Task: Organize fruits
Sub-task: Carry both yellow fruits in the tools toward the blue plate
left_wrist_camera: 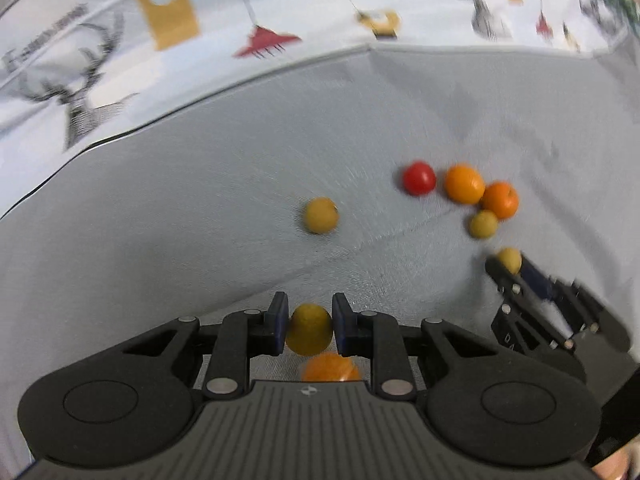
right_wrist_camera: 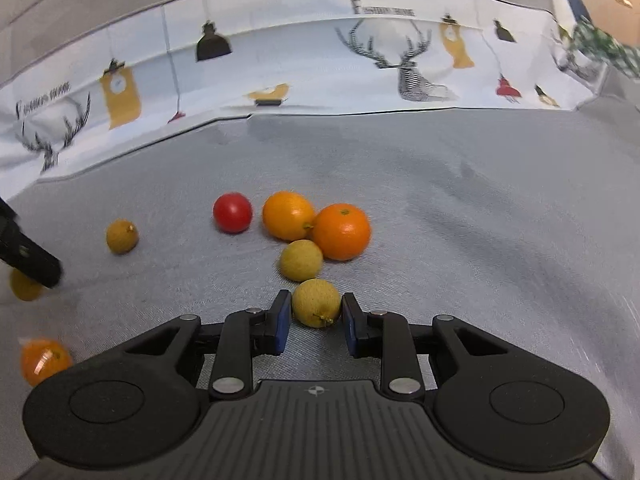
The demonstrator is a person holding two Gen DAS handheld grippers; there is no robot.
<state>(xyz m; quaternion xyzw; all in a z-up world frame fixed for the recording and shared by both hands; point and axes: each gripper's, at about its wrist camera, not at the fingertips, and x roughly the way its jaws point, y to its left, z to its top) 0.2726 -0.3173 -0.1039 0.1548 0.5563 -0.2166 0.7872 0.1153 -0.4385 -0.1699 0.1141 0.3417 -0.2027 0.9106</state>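
Grey cloth [right_wrist_camera: 460, 200] with a deer-print edge. My left gripper [left_wrist_camera: 309, 328] is clamped on a yellow fruit [left_wrist_camera: 309, 330], my right gripper [right_wrist_camera: 314, 314] on another yellow one [right_wrist_camera: 316, 307], probably, both for sorting by colour; orange and red ones [right_wrist_camera: 233, 213] sit clustered nearby.

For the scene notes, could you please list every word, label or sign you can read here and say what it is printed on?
Printed wording above the deer head on the patterned cloth: starts with a large "F", the rest too blurred to read.
The same wording at the cloth's left end: blurred too.
Small round emblem on each gripper body: no letters.
The fruits: no labels visible.
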